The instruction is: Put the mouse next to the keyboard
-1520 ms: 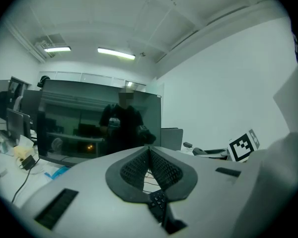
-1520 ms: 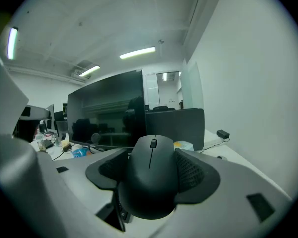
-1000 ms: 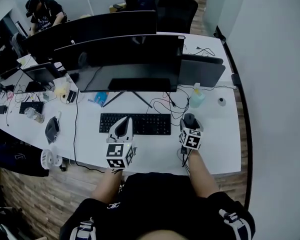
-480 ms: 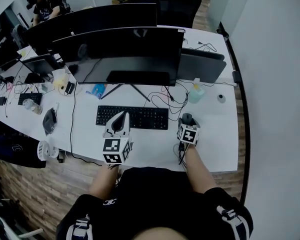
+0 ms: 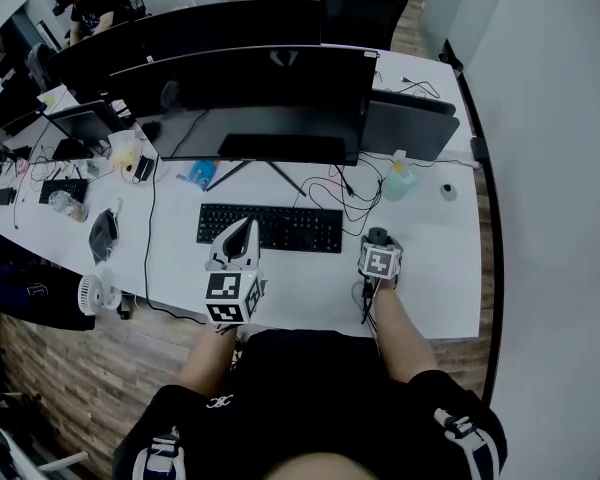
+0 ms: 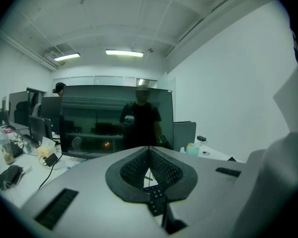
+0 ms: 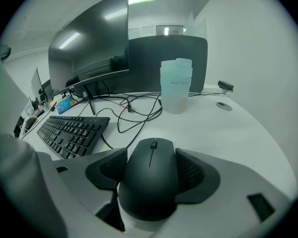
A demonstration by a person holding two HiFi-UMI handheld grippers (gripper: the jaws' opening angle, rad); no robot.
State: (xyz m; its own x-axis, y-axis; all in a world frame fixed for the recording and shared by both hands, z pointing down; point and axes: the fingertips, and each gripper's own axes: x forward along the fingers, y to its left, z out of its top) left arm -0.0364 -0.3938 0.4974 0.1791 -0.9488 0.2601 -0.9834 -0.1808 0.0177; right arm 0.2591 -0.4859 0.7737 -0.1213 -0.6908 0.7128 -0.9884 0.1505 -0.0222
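1. The right gripper view shows the right gripper (image 7: 151,168) with its jaws pinching the black mouse (image 7: 150,187) by its sides. It does not show whether the mouse touches the table (image 7: 228,133).
2. The head view places the mouse just beyond the right end of the keyboard (image 5: 270,228).
3. The left gripper view shows the left gripper (image 6: 149,155) with its jaws pressed together and nothing held. The head view sets it above the keyboard's left half.

Dim, bluish ceiling-strip lighting; fisheye-bent edges, soft blurred foreground
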